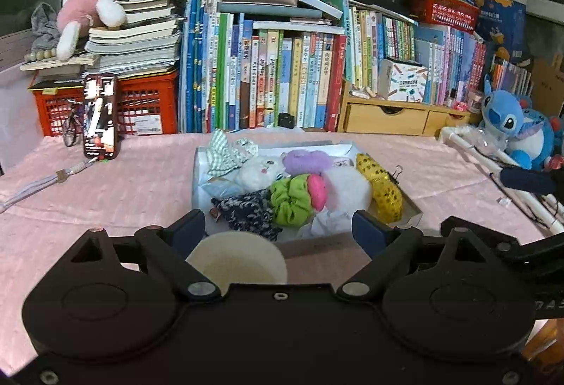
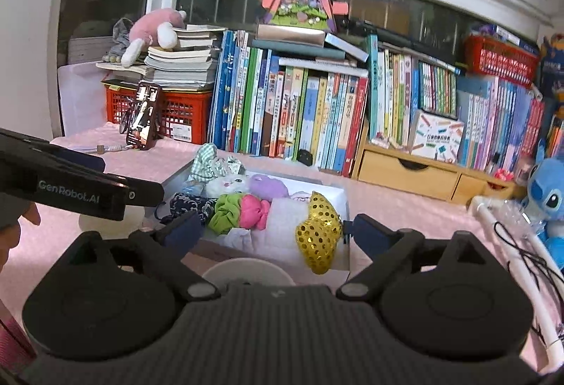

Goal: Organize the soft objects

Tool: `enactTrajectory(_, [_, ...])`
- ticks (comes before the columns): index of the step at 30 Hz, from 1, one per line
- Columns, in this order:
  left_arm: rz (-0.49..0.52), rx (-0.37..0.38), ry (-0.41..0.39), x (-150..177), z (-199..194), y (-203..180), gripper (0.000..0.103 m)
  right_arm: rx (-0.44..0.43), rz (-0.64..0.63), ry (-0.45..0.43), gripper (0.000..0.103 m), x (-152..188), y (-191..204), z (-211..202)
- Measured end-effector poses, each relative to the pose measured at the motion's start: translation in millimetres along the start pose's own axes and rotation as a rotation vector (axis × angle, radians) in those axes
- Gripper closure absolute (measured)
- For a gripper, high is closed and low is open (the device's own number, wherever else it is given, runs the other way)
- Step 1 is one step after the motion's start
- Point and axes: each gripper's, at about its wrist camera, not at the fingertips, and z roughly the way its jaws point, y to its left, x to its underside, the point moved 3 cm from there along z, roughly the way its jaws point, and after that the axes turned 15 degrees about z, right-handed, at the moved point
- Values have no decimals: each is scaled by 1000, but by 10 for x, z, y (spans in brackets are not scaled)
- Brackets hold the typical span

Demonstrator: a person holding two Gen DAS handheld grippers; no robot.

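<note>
Both grippers hover wide open and empty over a pink-covered table, short of a shallow white box (image 1: 202, 152) heaped with soft objects. The left gripper (image 1: 278, 230) has a cream cup (image 1: 237, 256) low between its spread fingers, nearer the left one; whether they touch cannot be told. The right gripper (image 2: 275, 230) looks along its fingers over a pale bowl (image 2: 246, 267) at the box's near edge, with a gold sequinned pouch (image 2: 319, 231) spilling over that edge just ahead.

Inside the box lie a dark floral scrunchie (image 1: 246, 209), a green scrunchie (image 1: 290, 200) pressed against a pink one (image 1: 317, 191), a white plush (image 1: 259, 172), a purple puff (image 1: 306, 161) and a checked cloth (image 1: 220, 152), all tangled together.

The likely trouble is a pinch that takes two pieces at once, since the green and pink scrunchies touch, or one that drags the light box along. A forward move by the left gripper could also tip the cup. The gold pouch, overhanging the rim, might slide out if nudged.

Both tools are held level, side by side, pointing at the books behind; the right view shows the left tool's side from close by.
</note>
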Motion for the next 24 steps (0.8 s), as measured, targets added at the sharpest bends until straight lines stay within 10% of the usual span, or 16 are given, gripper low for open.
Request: enactTrajectory(24, [3,-83,7,851,-254,-170,12,43,89,-41,0,723,-133,-187])
